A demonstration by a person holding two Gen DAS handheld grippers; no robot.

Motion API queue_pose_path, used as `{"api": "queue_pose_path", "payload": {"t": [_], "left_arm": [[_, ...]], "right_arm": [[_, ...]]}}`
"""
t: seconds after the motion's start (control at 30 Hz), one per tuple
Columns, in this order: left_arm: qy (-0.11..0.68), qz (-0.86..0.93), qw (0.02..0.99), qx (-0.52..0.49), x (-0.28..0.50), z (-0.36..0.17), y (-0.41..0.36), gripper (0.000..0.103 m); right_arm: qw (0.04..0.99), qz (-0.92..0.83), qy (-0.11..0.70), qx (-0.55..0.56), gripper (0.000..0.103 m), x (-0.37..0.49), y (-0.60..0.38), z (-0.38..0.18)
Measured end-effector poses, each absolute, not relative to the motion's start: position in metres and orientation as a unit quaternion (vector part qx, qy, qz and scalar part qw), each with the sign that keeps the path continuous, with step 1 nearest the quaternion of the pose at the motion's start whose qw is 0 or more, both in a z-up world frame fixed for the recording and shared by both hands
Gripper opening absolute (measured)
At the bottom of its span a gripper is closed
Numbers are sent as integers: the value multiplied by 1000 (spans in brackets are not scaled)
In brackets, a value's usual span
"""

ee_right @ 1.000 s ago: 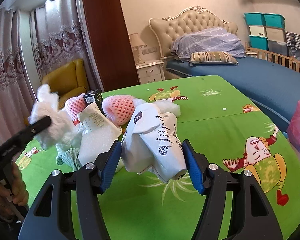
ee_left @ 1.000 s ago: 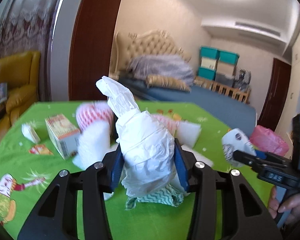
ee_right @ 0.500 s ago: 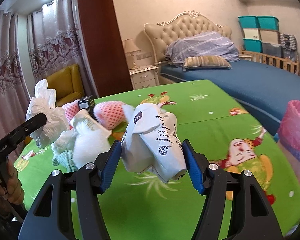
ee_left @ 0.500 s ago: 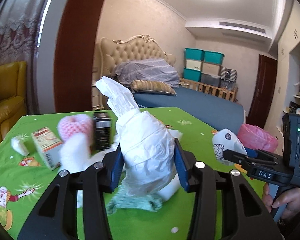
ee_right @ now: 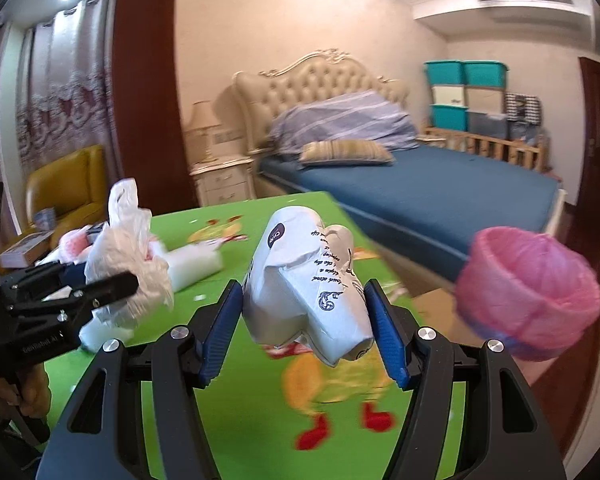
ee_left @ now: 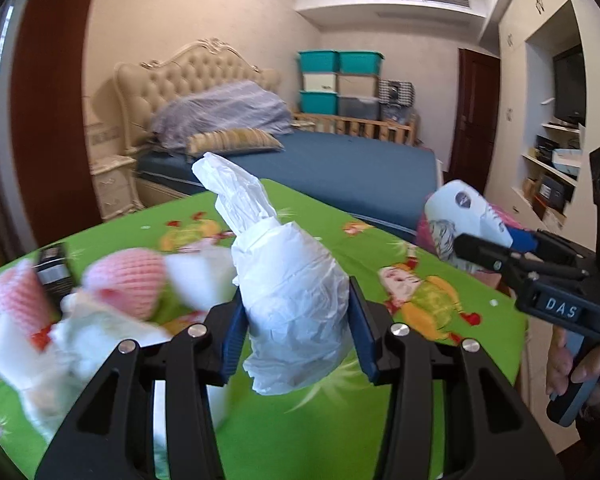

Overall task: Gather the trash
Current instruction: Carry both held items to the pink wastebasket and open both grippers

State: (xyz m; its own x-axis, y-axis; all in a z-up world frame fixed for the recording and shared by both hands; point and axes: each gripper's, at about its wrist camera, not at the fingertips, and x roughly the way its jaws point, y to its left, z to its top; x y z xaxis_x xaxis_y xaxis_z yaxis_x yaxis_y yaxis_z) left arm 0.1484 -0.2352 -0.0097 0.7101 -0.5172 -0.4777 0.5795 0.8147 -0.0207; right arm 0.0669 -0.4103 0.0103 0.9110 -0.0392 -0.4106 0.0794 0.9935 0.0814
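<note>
Pinching a crumpled white plastic bag (ee_left: 296, 304) in the left tool (ee_left: 296, 330) above the green tabletop (ee_left: 380, 412); gripping printed white paper wrapping (ee_right: 312, 300) in the right tool (ee_right: 306, 330), near the pink-lined bin (ee_right: 528, 292).

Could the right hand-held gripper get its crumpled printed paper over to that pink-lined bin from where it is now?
Probably yes. The right hand-held gripper is shut on the printed paper, and the pink-lined bin stands just past the table edge to its right, mouth open, with nothing visible between them.
</note>
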Motion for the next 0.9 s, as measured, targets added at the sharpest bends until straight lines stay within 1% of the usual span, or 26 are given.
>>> {"api": "queue_pose_path", "payload": {"t": [0.2,0.5,0.7,0.9], "left_arm": [[234,-351,904,76,164,0,-298,45],[229,-442,863,87,177,16,-428,45],[246,-485,835,78,199,25,-525,45],[265,-504,818,85,222,25,-614,45]], "right_arm": [[975,-76,205,51,61,56,-461,12],[962,-161,211,64,61,49,-563,4],[956,-192,213,70,61,60,-636,0],[948,-212,224,83,61,69,-684,-9]]}}
